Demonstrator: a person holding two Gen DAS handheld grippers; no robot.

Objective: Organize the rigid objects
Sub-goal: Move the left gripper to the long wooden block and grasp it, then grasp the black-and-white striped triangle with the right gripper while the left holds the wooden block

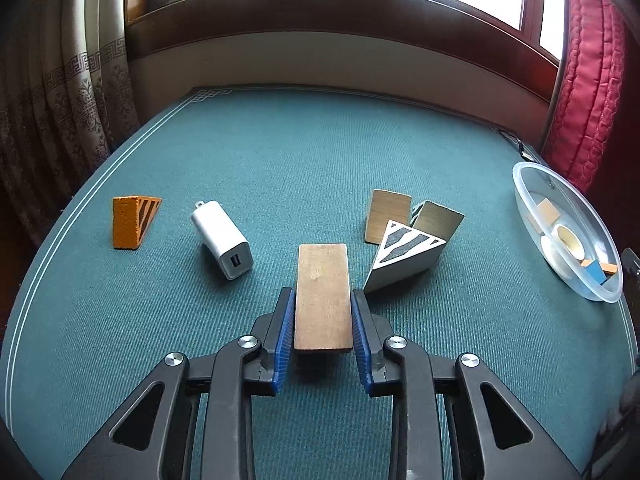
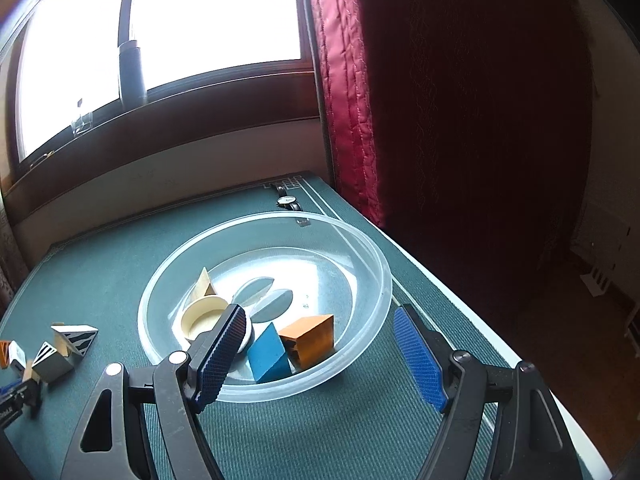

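Right wrist view: clear bowl (image 2: 360,248) holds blue block (image 2: 269,354), orange block (image 2: 310,336) and tape roll (image 2: 202,316); right gripper (image 2: 326,354) gapes wide, empty. Left gripper (image 1: 322,300) clamps wooden block (image 1: 322,292).

Orange wedge (image 2: 3,354) cut off left.

Black claw (image 1: 322,300), ribbed blue pads (image 1: 285,320)

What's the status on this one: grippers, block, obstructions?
Left gripper shut on wooden block. Right gripper open, empty, over bowl. Striped wedge close beside block.
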